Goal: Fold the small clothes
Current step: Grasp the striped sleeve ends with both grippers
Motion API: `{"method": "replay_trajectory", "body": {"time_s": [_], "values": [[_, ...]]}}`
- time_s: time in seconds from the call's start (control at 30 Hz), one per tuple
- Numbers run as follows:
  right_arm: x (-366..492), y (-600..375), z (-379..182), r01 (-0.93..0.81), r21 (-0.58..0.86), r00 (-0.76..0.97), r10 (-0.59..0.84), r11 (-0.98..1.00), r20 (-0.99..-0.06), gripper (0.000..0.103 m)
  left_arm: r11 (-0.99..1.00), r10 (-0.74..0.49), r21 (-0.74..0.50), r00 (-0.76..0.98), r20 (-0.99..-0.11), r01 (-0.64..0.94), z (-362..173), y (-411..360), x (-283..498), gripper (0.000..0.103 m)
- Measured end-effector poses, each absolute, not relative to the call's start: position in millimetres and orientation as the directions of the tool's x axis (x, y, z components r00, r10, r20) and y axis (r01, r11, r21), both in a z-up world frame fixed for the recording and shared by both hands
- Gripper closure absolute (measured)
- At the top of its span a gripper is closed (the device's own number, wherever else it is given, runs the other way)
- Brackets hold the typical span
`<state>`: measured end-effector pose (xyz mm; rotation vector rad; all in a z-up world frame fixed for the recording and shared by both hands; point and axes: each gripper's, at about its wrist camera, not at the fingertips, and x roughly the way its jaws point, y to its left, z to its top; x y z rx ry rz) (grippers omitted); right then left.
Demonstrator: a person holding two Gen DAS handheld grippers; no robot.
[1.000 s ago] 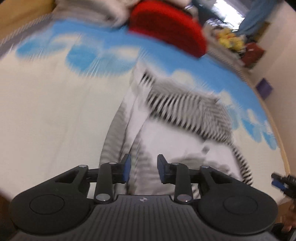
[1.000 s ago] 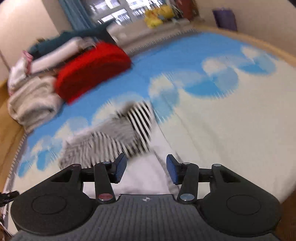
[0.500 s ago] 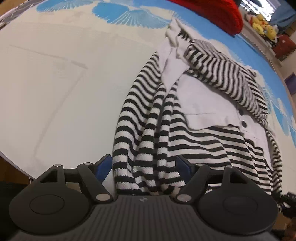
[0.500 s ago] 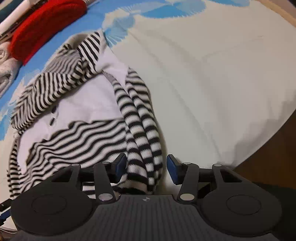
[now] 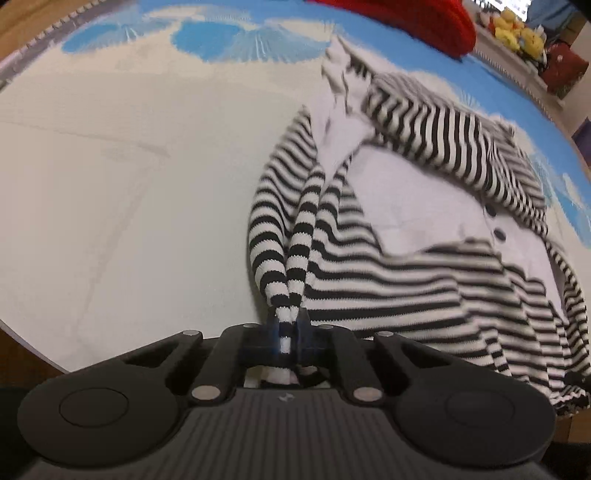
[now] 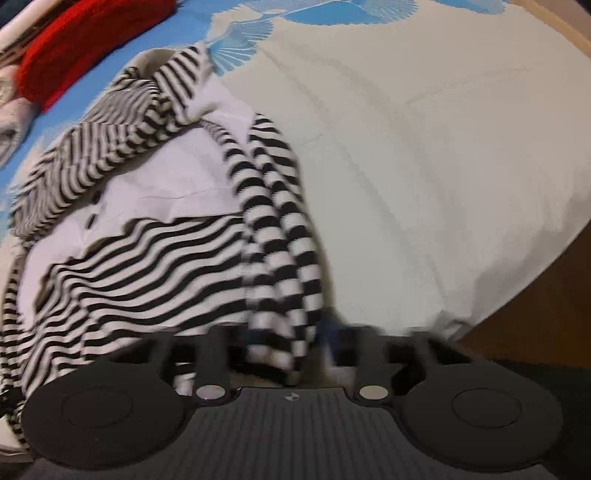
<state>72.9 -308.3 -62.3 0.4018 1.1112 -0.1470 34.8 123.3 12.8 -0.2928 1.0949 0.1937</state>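
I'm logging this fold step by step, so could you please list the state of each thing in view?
Striped top: spread on the bed, unfolded, both lower corners bunched.
Left gripper: closing, pads pinching a corner.
Right gripper: closing, blurred, striped fabric between its fingers.
Red cloth: lying beyond the top.
Bedsheet: flat, faintly creased.

Each fisheye camera sits just behind its own fingers, looking steeply down and forward, very close to the black-and-white striped knit garment (image 5: 424,280) (image 6: 147,258). Both views share that garment, the cream bedspread with blue fan shapes (image 5: 129,166) (image 6: 424,147) and a red knitted bundle (image 5: 417,14) (image 6: 85,44) beyond.
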Motion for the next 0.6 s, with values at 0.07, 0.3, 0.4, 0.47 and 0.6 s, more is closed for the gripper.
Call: {"method": "replay_trajectory", "body": {"time_s": [0.07, 0.3, 0.4, 0.47, 0.6], "values": [[70.3, -308.0, -56.6, 0.307, 0.241, 0.469, 0.074, 0.92, -0.88, 0.096, 0.938, 0.005, -0.157, 0.467, -0.884, -0.308, 19.3, 127.1, 33.1, 0.095], [70.5, -312.7, -63.5, 0.344, 0.232, 0.434, 0.065, 0.91, -0.898, 0.093, 0.937, -0.038, -0.166, 0.381, -0.924, -0.308, 2.5, 127.1, 36.5, 0.071], [72.0, -311.7, -66.1, 0.355, 0.2, 0.413, 0.039, 0.913, -0.91, 0.07, 0.929, -0.048, -0.183, 0.385, -0.922, -0.321, 2.6, 129.9, 37.5, 0.066], [72.7, -311.0, -67.0, 0.35, 0.194, 0.411, 0.036, 0.916, -0.911, 0.067, 0.926, -0.047, -0.182, 0.377, -0.925, -0.331, 0.3, 129.6, 38.3, 0.065], [73.8, -307.2, -67.9, 0.323, 0.183, 0.411, 0.037, 0.928, -0.911, 0.067, 0.941, -0.028, -0.151, 0.375, -0.927, -0.302, -2.2, 121.8, 41.0, 0.065]]}}
